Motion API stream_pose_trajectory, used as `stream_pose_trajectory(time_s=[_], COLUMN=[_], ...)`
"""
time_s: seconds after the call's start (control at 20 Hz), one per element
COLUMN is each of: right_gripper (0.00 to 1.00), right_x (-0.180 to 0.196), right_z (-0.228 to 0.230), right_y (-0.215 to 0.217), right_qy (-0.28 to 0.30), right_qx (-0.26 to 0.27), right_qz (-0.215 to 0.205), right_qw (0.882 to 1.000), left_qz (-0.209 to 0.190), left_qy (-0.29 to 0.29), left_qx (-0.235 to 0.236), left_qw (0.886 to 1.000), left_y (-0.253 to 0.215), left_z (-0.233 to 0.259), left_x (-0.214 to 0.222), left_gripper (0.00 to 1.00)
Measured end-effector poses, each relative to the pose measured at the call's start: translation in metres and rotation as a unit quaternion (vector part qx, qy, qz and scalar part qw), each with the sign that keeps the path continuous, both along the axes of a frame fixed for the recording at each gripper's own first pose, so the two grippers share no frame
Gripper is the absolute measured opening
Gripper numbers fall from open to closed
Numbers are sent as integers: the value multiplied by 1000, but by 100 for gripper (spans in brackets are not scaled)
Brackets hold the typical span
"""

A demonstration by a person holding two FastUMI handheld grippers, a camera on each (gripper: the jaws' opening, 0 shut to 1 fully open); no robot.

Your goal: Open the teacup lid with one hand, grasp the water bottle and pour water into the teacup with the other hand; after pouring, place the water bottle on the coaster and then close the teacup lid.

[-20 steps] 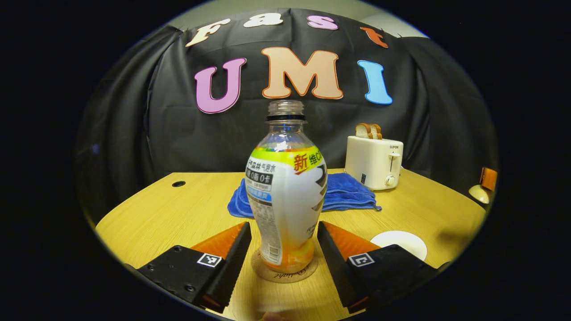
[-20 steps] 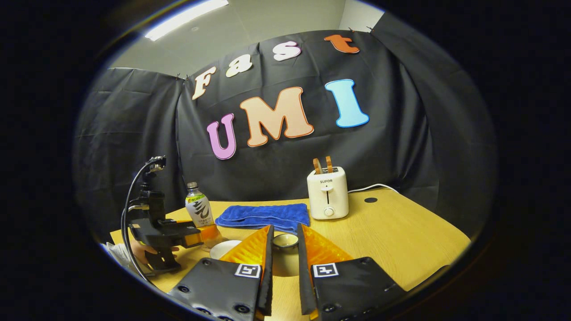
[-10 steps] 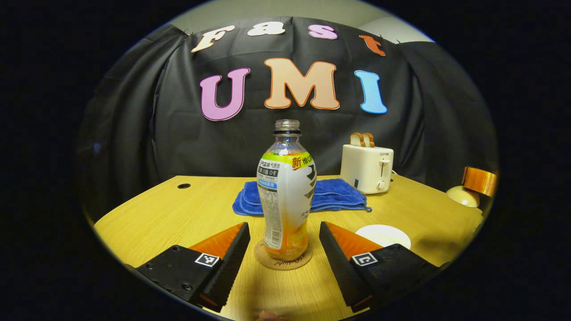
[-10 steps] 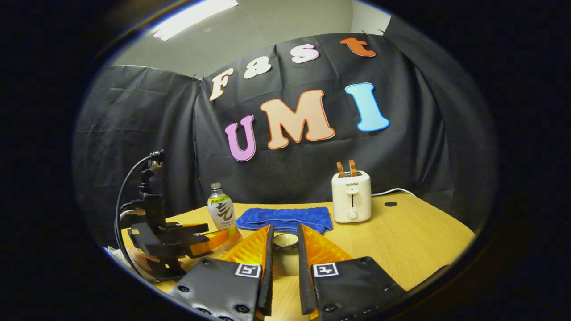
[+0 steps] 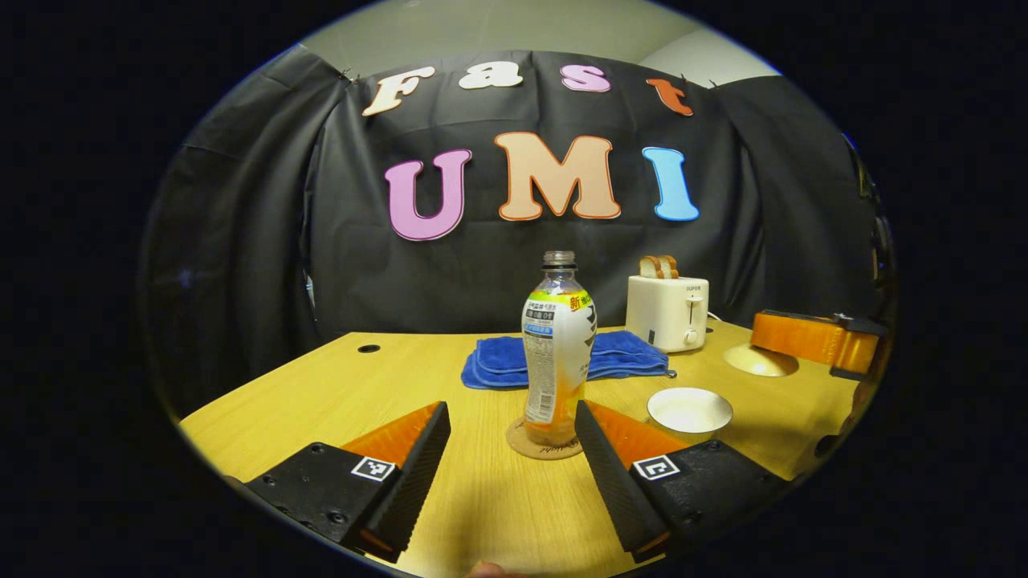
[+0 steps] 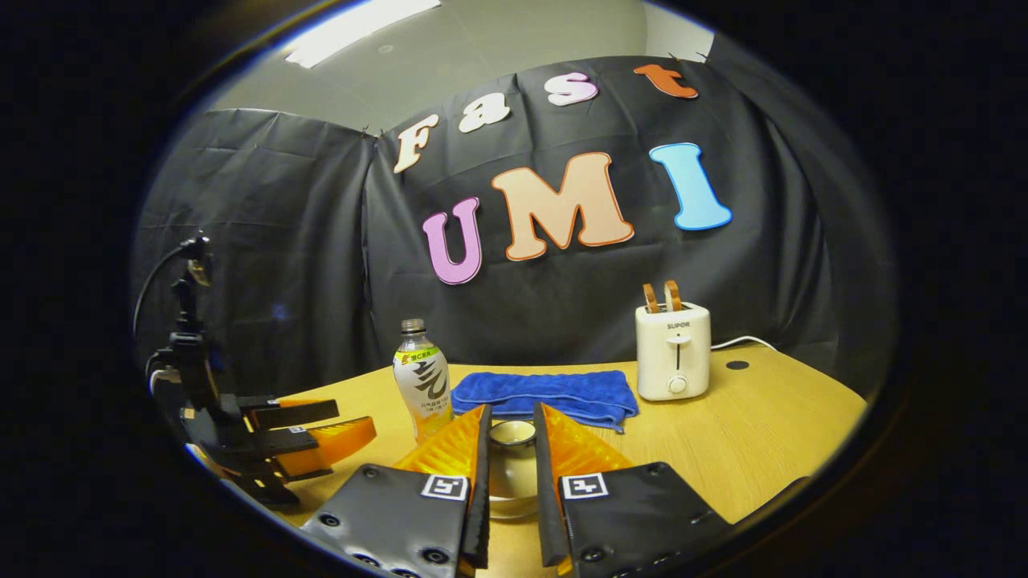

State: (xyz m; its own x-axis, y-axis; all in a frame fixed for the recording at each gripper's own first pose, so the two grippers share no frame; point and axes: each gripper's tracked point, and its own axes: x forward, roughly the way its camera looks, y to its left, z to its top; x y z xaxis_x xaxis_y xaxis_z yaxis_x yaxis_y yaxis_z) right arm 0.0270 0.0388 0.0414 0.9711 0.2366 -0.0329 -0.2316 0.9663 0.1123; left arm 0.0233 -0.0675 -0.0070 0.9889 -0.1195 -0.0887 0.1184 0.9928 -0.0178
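The open left claw has backed away from the bottle, now standing on its coaster. The right claw grips the lid, ready to close the cup.

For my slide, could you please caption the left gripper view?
Open left gripper facing the uncapped bottle standing on its coaster, teacup uncovered alongside.

bottle on coaster, towel behind
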Motion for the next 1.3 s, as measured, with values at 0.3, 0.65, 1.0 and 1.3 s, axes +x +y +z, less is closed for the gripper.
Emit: stream_pose_trajectory(time_s=[0.3, 0.65, 1.0, 1.3], right_gripper=[28, 28, 28, 37], right_x=[20, 40, 41, 36], right_z=[-16, -52, -66, -70], right_y=[25, 23, 28, 23], right_qy=[9, 49, 49, 54], right_qx=[-9, -31, -57, -60], right_qz=[12, -5, -10, -19], right_qw=[1000, 998, 997, 997], left_qz=[-8, -7, -6, -1], left_qy=[-10, -21, -17, -18], left_qx=[-11, -6, -15, -20], left_qw=[1000, 1000, 1000, 1000], left_y=[5, 16, 20, 20], left_z=[-2, -2, -7, -5], left_x=[-19, -29, -30, -30], left_gripper=[91, 91, 91, 91])
